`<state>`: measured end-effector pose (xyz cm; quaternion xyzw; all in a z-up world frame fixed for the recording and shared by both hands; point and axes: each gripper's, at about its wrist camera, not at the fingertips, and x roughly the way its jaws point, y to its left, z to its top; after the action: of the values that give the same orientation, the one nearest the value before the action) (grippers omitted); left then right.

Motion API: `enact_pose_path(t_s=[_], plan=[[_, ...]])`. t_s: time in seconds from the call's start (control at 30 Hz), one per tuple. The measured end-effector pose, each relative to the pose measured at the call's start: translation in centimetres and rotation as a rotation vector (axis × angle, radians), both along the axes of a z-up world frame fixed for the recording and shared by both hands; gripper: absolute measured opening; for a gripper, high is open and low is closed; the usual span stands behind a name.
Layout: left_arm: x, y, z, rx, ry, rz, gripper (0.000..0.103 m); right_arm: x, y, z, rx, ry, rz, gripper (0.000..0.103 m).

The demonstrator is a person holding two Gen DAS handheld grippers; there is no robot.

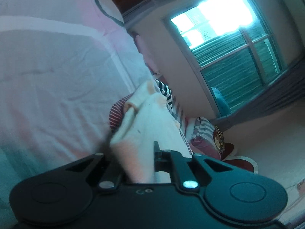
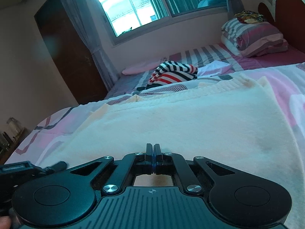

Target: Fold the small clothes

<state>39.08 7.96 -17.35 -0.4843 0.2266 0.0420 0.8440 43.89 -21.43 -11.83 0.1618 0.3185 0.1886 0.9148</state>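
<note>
The left gripper [image 1: 133,152] is pinching a bunched edge of the cream knitted garment [image 1: 150,118], whose fabric is filling the space between its jaws and rising up in front of the tilted left wrist camera. In the right wrist view the same cream knitted garment [image 2: 181,118] is lying spread flat across the pink-and-white patterned bedsheet [image 2: 282,80], reaching from the near edge of the bed toward its middle. The right gripper [image 2: 153,148] is resting low over the near part of that garment with its jaws pressed fully together; whether any cloth is caught between them cannot be told. The left gripper's dark body is showing at the lower left edge of the right wrist view, just beside the garment's near left corner. Farther up the bed, a crumpled striped shirt [image 2: 173,72] in black, white and red is lying beyond the garment, well apart from both grippers. Folded striped bedding [image 2: 253,36] is sitting at the head of the bed, next to the dark red headboard [image 2: 286,9], below the bright window [image 2: 129,5].
</note>
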Motion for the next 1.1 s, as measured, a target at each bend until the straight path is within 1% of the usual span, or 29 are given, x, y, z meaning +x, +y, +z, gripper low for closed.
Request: enact_pose_path(t_s=[0.03,0.07,0.1,0.13,0.17,0.2,0.23,0.27,0.3,0.33,0.37,0.4,0.47,0.53,0.6,0.7,0.8,0.87,0.9,0.93,0.97,1.0,1.03,1.07,1.1], plan=[[0.1,0.1,-0.2,0.011,0.011,0.009,0.017,0.4,0.3,-0.4,-0.019,0.017,0.003,0.0],[0.2,0.3,-0.4,0.015,0.037,0.028,0.024,0.8,0.5,-0.9,-0.036,0.035,0.005,0.0],[0.4,0.7,-1.0,-0.004,0.048,0.043,0.022,0.8,0.4,-1.2,-0.026,0.03,0.004,0.0],[0.5,0.9,-1.1,-0.016,0.041,0.043,0.021,0.9,0.3,-1.2,-0.021,0.033,0.004,0.0],[0.6,1.0,-1.0,-0.012,0.042,0.038,0.021,0.9,0.3,-1.2,-0.021,0.034,0.005,0.0],[0.9,0.9,-0.8,0.002,0.051,0.027,0.018,0.9,0.2,-1.2,-0.018,0.035,0.005,0.0],[1.0,0.8,-0.6,0.01,0.055,0.014,0.007,0.9,0.1,-1.4,-0.012,0.036,0.003,0.0],[1.2,0.8,-0.4,0.011,0.059,0.003,0.007,0.9,0.0,-1.5,-0.005,0.037,0.0,0.0],[1.2,0.8,0.1,0.019,0.045,-0.006,0.006,0.9,-0.1,-1.5,0.005,0.039,-0.004,0.0],[1.1,0.5,0.9,0.047,0.017,-0.023,0.006,1.0,-0.3,-1.7,0.018,0.043,-0.011,0.0],[1.4,-0.1,1.8,0.096,-0.001,-0.051,0.006,1.0,-0.4,-1.8,0.029,0.046,-0.016,0.0],[1.7,-0.9,2.9,0.144,-0.014,-0.087,0.006,0.9,-0.5,-1.8,0.038,0.046,-0.018,0.0],[2.4,-2.4,4.8,0.198,-0.04,-0.163,0.006,0.9,-0.6,-1.6,0.043,0.045,-0.017,0.0],[3.5,-4.7,6.8,0.277,-0.056,-0.25,0.006,0.7,-1.3,-1.4,0.083,0.051,-0.031,0.0],[4.5,-7.3,8.4,0.349,-0.073,-0.333,0.006,-0.2,-3.5,-0.8,0.147,0.03,-0.098,0.0],[5.6,-12.4,9.8,0.44,-0.075,-0.471,0.006,-2.1,-8.6,0.0,0.237,0.01,-0.228,0.0],[6.2,-17.7,9.5,0.516,-0.055,-0.573,0.006,-4.1,-13.9,0.6,0.266,0.0,-0.337,0.0],[6.8,-21.3,8.3,0.55,-0.011,-0.673,0.01,-5.3,-16.9,1.0,0.289,0.001,-0.386,0.0],[7.1,-23.3,7.3,0.559,0.023,-0.742,0.017,-5.9,-18.3,1.2,0.301,0.003,-0.399,0.0],[7.0,-24.5,6.4,0.556,0.05,-0.787,0.028,-6.4,-19.6,1.2,0.312,0.012,-0.41,0.0],[6.6,-25.5,5.8,0.541,0.06,-0.845,0.032,-6.8,-20.5,1.3,0.322,0.019,-0.419,0.005],[6.0,-26.1,5.6,0.531,0.047,-0.891,0.039,-7.2,-21.2,1.4,0.328,0.016,-0.419,0.018],[5.1,-25.9,5.9,0.544,0.022,-0.891,0.047,-7.7,-21.8,1.8,0.331,0.013,-0.418,0.029],[4.4,-25.4,6.3,0.556,-0.001,-0.871,0.052,-8.2,-22.1,2.0,0.324,0.006,-0.422,0.051],[4.2,-24.3,6.8,0.543,-0.021,-0.848,0.058,-8.4,-22.2,2.4,0.324,-0.012,-0.415,0.054]])
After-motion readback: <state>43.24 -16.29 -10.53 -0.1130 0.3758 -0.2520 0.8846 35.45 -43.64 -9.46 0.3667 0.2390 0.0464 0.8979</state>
